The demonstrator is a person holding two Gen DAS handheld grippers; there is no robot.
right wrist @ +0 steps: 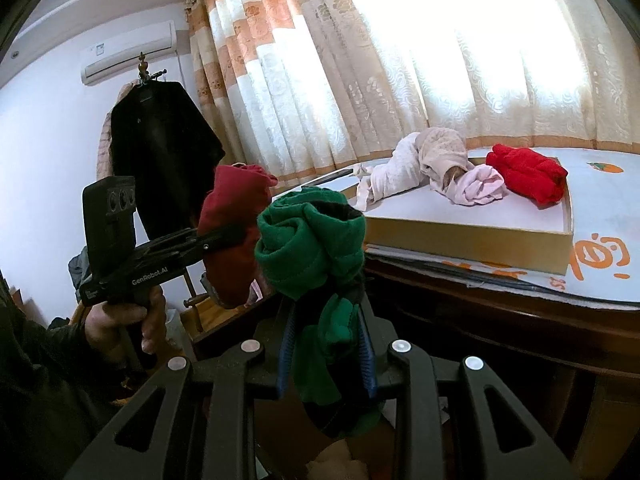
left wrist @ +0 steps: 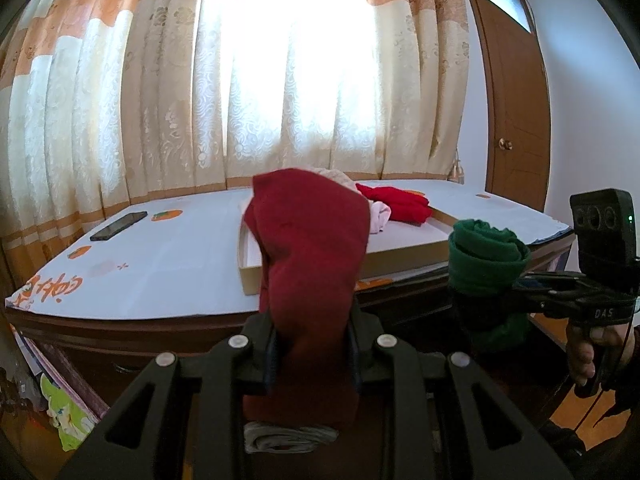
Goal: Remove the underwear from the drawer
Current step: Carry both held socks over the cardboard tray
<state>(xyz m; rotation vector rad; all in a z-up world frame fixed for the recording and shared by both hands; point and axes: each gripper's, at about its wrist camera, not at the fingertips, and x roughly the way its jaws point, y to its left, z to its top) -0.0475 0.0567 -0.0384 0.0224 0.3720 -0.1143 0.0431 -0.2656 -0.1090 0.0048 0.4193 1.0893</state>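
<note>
My left gripper (left wrist: 312,354) is shut on a dark red rolled underwear (left wrist: 312,264) and holds it up in front of the table; it also shows in the right wrist view (right wrist: 232,236). My right gripper (right wrist: 328,356) is shut on a green rolled underwear (right wrist: 310,244), held in the air to the right of the left one; it also shows in the left wrist view (left wrist: 486,258). On the table, a shallow cardboard tray (right wrist: 460,236) holds a bright red underwear (right wrist: 528,178) and pale pink and beige pieces (right wrist: 440,166). The drawer is hidden below the grippers.
A dark wooden table (left wrist: 132,328) with a white printed cover stands before curtains. A black phone (left wrist: 118,226) lies on its left part. A wooden door (left wrist: 516,120) is at the right. A black coat (right wrist: 164,152) hangs on a rack at the left.
</note>
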